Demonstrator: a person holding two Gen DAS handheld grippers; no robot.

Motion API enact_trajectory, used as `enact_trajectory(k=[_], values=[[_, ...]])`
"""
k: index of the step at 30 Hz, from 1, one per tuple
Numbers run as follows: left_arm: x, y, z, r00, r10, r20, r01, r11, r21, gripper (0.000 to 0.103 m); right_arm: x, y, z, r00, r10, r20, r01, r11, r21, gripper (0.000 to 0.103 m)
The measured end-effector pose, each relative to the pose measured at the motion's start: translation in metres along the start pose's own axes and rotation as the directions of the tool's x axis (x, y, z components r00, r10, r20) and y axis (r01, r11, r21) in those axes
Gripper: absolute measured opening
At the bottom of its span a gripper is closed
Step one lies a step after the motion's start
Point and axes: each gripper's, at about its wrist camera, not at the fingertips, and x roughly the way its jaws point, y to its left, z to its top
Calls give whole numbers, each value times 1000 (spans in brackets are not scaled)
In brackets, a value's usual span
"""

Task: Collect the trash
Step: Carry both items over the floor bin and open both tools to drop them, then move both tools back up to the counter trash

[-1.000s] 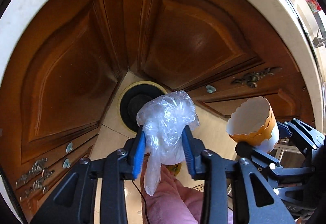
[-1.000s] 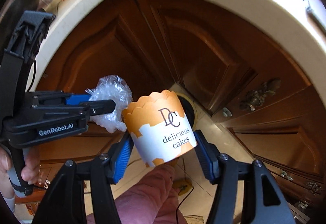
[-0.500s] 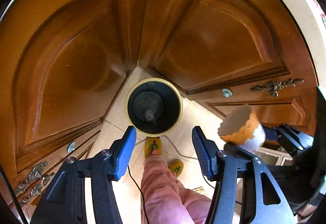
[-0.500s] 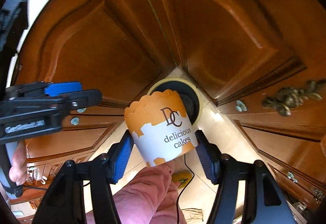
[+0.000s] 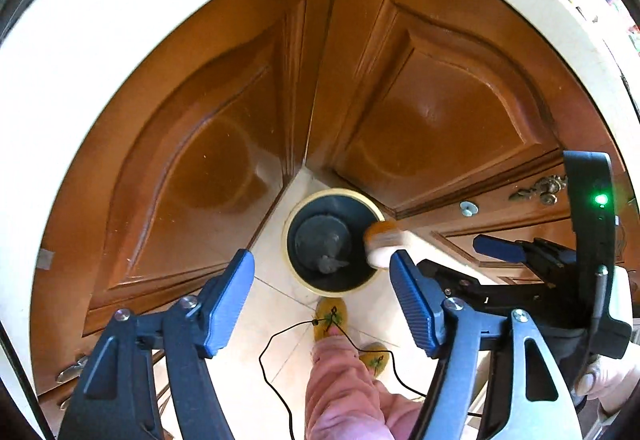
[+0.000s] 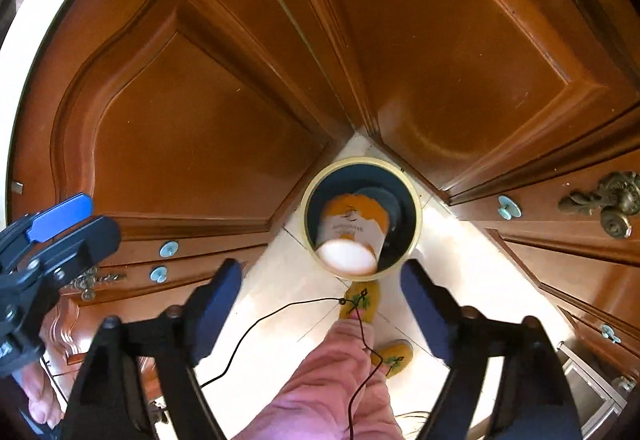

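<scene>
A dark round bin (image 5: pixel 285 240) with a cream rim stands on the floor in the cabinet corner, straight below both grippers. A crumpled clear plastic bag (image 5: pixel 329 263) lies at its bottom. The orange-and-white paper cake cup (image 6: pixel 352 236) is blurred and in free fall at the bin's mouth (image 6: pixel 417 216), bottom towards me. In the left wrist view the cup (image 5: pixel 383 245) is at the bin's right rim. My left gripper (image 5: pixel 320 300) is open, jaws still opening, nothing between them. My right gripper (image 6: pixel 322 304) is open too, jaws opening and empty.
Brown wooden cabinet doors (image 5: pixel 440 112) meet in a corner behind the bin, under a white countertop edge (image 5: pixel 100 20). Drawers with brass handles (image 6: pixel 612 200) flank both sides. A person's pink trouser leg (image 6: pixel 332 380), yellow slippers (image 5: pixel 330 316) and a thin black cable (image 6: pixel 280 312) lie below the grippers.
The left gripper let go of the plastic bag, which now lies in the bin. The right gripper released the cake cup, which is dropping into the bin. Both jaws stand wider.
</scene>
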Motion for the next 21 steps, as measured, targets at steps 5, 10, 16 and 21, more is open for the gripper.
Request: enact_trajectory(k=[5,10,16,21], values=[[-8,-3,-1,1000,16,24,-17,1000,4,69,-14,3,-1,1000,-7,23,7,1000,-3,84],[-28,-12,-3,999,10,51,-10,1000,7,69,-41,-1,-6,999,8,47,-10,1000,26,84],[-63,-34,-2,996,-7,88,3,999,52,69,-100,-2,-21,993,-12,121,9,1000,28,84],[-103,-54,-1,992,-36,123,25,995,94,73,-163,-4,-39,981,-20,192,14,999,32,84]])
